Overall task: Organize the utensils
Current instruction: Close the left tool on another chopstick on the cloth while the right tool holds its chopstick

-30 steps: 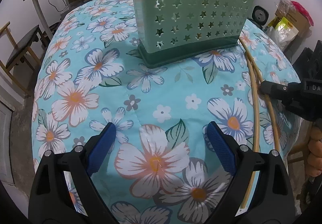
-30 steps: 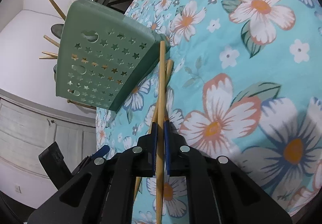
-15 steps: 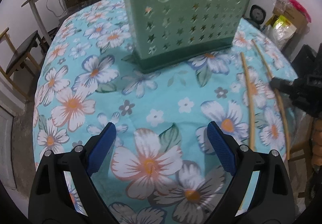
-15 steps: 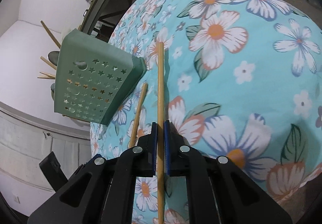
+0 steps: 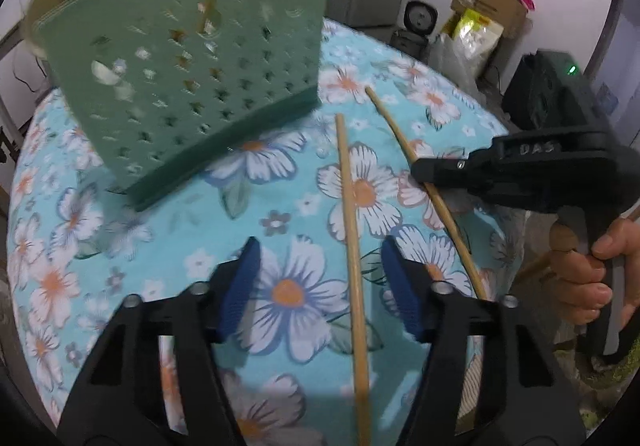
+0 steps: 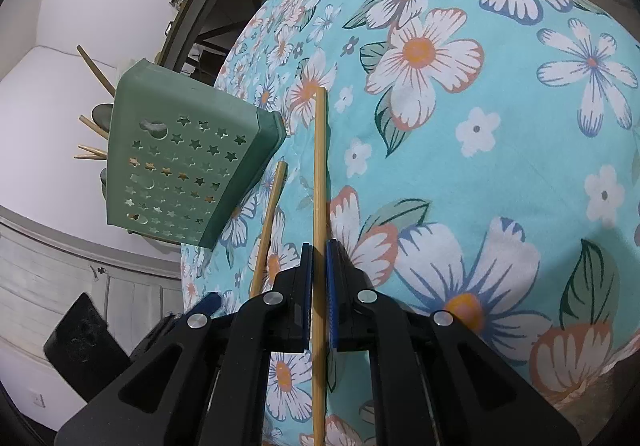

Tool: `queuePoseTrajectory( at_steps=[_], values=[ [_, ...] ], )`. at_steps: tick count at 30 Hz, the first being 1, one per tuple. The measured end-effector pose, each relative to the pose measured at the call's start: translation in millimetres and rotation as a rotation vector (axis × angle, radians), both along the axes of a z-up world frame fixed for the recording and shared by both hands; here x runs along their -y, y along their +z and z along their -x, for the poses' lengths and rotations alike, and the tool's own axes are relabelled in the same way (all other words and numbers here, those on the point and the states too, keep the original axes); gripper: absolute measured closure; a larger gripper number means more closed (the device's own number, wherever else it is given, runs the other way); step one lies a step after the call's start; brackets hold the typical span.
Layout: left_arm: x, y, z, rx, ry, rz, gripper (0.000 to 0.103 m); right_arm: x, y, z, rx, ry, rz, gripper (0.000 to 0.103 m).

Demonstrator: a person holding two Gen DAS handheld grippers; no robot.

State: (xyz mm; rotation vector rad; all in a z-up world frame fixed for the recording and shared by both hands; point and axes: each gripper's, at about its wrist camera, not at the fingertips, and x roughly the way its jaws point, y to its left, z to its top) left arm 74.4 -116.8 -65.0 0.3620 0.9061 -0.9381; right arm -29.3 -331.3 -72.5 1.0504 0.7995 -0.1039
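between right claw (image 6: pixel 319 278) pads, chopstick (image 6: pixel 319 181), left claw (image 5: pixel 320 282) spread

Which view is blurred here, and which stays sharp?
Left wrist view: the green utensil holder is smeared with motion blur, its star holes ghosted, while the open left claw stays crisp. Right wrist view: sharp throughout, with the right claw shut on a chopstick.

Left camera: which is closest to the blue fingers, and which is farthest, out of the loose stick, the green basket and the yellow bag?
1. Loose stick: lying between the left gripper's open fingers, toward the right one.
2. Green basket: farther up the flowery cloth, to the left.
3. Yellow bag: off the cloth, far back right.
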Motion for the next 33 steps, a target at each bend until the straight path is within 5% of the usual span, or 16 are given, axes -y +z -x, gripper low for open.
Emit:
queuePoseTrajectory(
  at_steps=[6,11,16,28,33],
  values=[
    [7.5,-11.6,-1.6,0.016,-0.023,-0.032,0.059,-1.0,-2.8,1.0,0.007,-0.004,-0.006,0.096],
    [3.2,-12.0,-7.3,0.018,0.003,-0.021,0.086,-1.5,-2.0,3.7,0.01,-0.01,-0.005,0.096],
    [-9.6,-8.0,-10.4,0.008,0.037,-0.018,0.097,-7.0,-0.5,7.1,0.012,-0.005,-0.009,0.096],
    [-55.6,-7.6,-11.7,0.03,0.13,-0.096,0.096,-25.5,6.1,6.5,-0.03,0.047,0.037,0.095],
    [-51.9,-1.5,-17.9,0.036,0.122,-0.105,0.076,-28.7,16.3,-6.8,-0.055,0.072,0.089,0.084]
  ],
)
